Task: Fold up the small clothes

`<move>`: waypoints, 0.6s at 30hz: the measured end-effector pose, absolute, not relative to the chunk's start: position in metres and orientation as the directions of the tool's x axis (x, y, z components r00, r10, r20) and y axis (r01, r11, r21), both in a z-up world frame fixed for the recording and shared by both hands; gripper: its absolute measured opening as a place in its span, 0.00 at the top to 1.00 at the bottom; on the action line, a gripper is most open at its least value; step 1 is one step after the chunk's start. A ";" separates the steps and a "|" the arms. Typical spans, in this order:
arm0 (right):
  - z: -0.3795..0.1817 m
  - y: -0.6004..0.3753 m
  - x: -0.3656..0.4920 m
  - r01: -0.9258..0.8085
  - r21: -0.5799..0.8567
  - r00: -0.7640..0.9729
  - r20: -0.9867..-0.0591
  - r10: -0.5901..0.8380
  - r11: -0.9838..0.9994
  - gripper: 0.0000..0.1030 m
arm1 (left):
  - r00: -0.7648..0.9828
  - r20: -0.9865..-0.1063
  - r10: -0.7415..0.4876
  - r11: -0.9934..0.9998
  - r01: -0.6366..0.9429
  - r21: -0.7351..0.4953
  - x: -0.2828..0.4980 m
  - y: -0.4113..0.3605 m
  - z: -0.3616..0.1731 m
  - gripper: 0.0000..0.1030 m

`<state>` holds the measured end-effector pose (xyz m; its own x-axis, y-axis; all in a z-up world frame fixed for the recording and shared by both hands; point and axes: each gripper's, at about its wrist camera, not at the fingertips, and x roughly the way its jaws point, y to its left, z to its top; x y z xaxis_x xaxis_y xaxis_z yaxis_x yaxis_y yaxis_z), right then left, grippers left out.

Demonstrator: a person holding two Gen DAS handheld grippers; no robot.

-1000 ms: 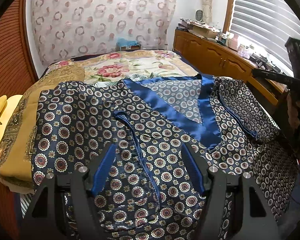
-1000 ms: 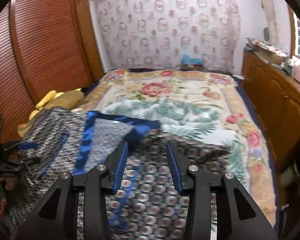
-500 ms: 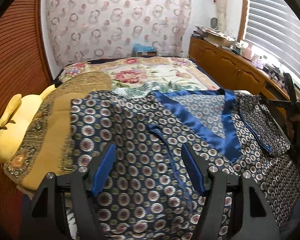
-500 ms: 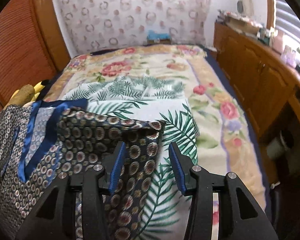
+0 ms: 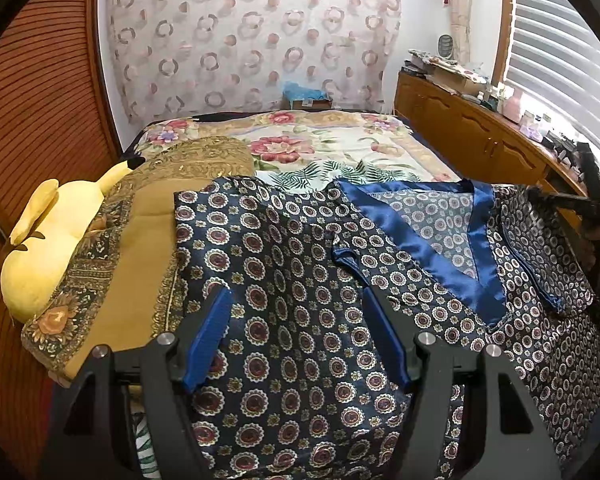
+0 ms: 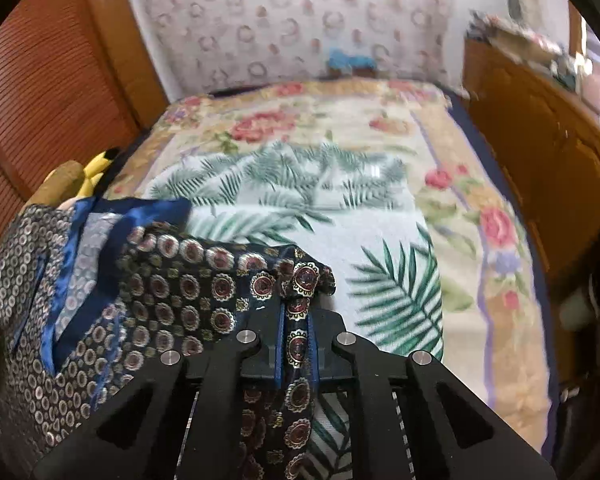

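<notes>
Navy satin garment w/ medallion print and blue trim [image 5: 300,280] lies spread on the floral bedspread [image 6: 380,200]. Right tongs [image 6: 297,312], apart half a sec ago, just closed and now pinch its corner. Left tongs [image 5: 300,320] stay released above the cloth, now further toward the yellow plush toy [image 5: 52,240].

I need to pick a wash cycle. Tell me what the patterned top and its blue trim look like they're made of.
Patterned top: thin woven cloth, satin or silk-like, with a faint sheen and soft drape. Blue trim: glossier satin, showing bright highlights. The actual fibre cannot be told by looking.
</notes>
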<state>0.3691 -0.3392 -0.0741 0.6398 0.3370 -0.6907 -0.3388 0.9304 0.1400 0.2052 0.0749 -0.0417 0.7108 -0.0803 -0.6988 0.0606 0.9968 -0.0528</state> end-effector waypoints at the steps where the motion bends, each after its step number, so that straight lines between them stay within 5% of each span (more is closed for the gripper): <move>1: -0.068 -0.339 0.364 -0.352 0.137 0.661 -0.664 0.350 0.926 0.96 | 0.715 -0.695 -0.078 0.997 0.057 -0.053 0.206 0.076 -0.040 0.34; 4: -0.044 -0.347 0.348 -0.337 0.121 0.749 -0.566 0.344 0.934 0.96 | 0.727 -0.683 -0.065 0.998 0.043 -0.048 0.207 0.080 -0.035 0.34; 7: -0.052 -0.357 0.365 -0.187 0.073 0.737 -0.649 0.189 0.980 0.96 | 0.733 -0.679 -0.052 0.999 0.027 -0.047 0.213 0.088 -0.032 0.34; 18: -0.081 -0.355 0.379 -0.203 0.051 0.679 -0.712 0.178 0.978 0.96 | 0.720 -0.694 0.022 1.000 -0.013 0.018 0.243 0.125 -0.030 0.34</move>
